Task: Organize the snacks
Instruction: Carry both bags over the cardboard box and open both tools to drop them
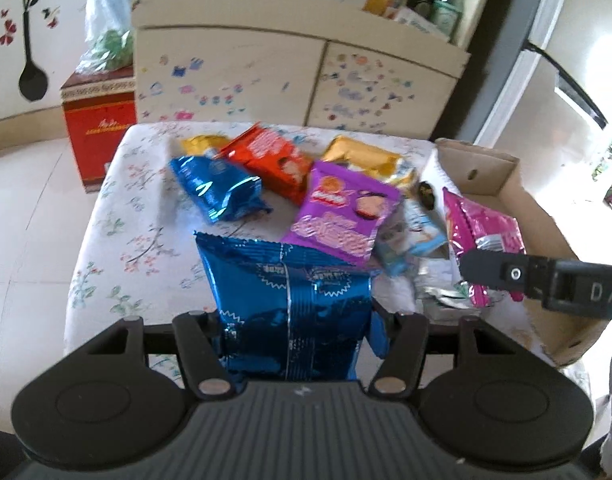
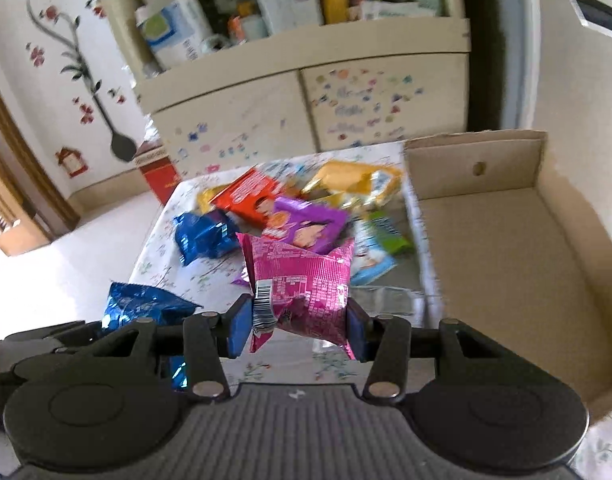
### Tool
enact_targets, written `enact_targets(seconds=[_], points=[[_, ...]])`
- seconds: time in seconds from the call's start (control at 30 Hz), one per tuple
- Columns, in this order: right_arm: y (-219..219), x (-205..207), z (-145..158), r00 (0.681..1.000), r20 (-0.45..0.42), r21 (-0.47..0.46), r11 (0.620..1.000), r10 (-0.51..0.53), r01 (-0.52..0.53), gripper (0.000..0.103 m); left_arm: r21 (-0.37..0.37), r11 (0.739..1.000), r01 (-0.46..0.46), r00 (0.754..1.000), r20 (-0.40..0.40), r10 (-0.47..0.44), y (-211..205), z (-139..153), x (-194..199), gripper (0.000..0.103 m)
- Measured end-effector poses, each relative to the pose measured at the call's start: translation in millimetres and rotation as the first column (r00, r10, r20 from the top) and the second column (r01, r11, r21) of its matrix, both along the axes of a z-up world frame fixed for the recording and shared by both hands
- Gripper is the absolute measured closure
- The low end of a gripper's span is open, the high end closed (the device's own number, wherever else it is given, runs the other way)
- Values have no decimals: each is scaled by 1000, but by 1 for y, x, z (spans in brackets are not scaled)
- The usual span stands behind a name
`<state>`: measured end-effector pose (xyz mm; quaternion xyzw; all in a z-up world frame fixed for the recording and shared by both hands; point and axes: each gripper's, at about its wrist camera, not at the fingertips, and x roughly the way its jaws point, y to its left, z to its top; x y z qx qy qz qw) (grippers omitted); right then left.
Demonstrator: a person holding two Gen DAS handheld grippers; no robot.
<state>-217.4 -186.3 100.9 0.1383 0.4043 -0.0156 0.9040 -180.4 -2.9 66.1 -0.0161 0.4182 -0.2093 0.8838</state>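
Note:
My left gripper (image 1: 295, 320) is shut on a large blue foil packet (image 1: 285, 296), held above the near edge of the floral table (image 1: 105, 240). My right gripper (image 2: 297, 328) is shut on a pink snack packet (image 2: 301, 280), its blue pads pressing both sides. From the left wrist view the pink packet (image 1: 482, 228) hangs over the near left corner of the cardboard box (image 1: 506, 168), with a black finger (image 1: 490, 274) of the right gripper across it. The blue packet (image 2: 141, 308) shows at the lower left of the right wrist view.
Loose snacks lie on the table: a small blue packet (image 1: 217, 188), an orange one (image 1: 265, 156), a purple one (image 1: 342, 208), a gold one (image 1: 362, 156) and a light blue one (image 1: 406, 236). The open cardboard box (image 2: 506, 260) stands to the right. A cabinet (image 1: 285, 64) is behind.

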Motion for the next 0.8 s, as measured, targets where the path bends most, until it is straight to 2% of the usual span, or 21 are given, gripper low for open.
enact_targets(seconds=[0.3, 0.5, 0.8], points=[[-49, -27, 20, 987, 53, 9, 988, -154, 153, 48, -30, 996, 90, 995, 47, -88, -42, 29, -13, 42], [-78, -41, 27, 964, 78, 38, 967, -253, 251, 48, -52, 986, 161, 985, 72, -157, -81, 45, -18, 42], [-109, -58, 30, 920, 75, 96, 921, -384, 376, 48, -86, 959, 269, 962, 74, -263, -137, 49, -27, 42]])
